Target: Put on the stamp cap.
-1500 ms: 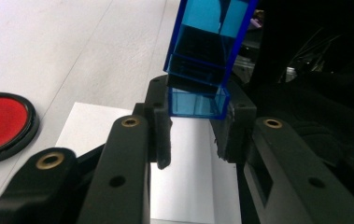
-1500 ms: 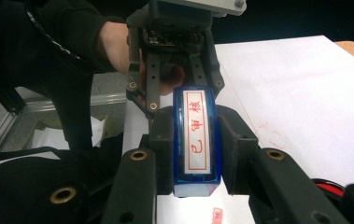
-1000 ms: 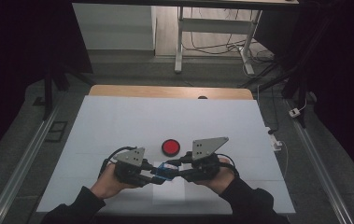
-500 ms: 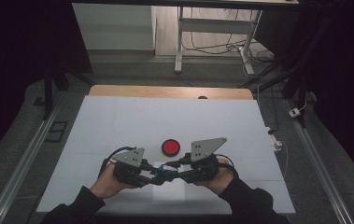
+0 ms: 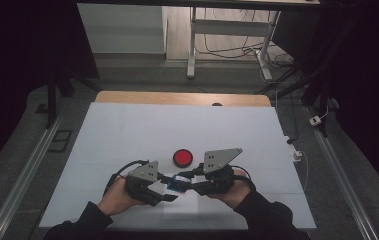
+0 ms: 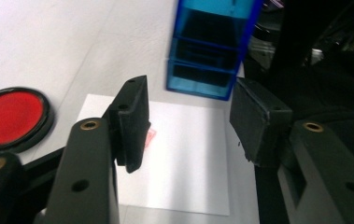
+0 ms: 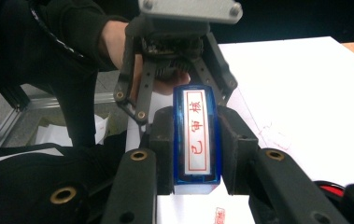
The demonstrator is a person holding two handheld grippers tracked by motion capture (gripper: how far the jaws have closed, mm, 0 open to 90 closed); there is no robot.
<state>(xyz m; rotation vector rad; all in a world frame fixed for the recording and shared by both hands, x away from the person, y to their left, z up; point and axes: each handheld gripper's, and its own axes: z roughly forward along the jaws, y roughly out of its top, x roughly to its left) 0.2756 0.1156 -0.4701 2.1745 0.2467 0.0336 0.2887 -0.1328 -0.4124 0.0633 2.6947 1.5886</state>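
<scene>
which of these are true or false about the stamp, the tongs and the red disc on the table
1. The right tongs are shut on the blue stamp. True.
2. The left tongs clamp the stamp. False: their jaws have just been opening and stand apart from it.
3. The red disc lies on the white sheet. False: it lies beside it, on the table.
4. The stamp's label has red characters. True.

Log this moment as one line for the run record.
left gripper: jaws just opened, off blue stamp | right gripper: shut on blue stamp | white paper beneath | red lid on table
</scene>
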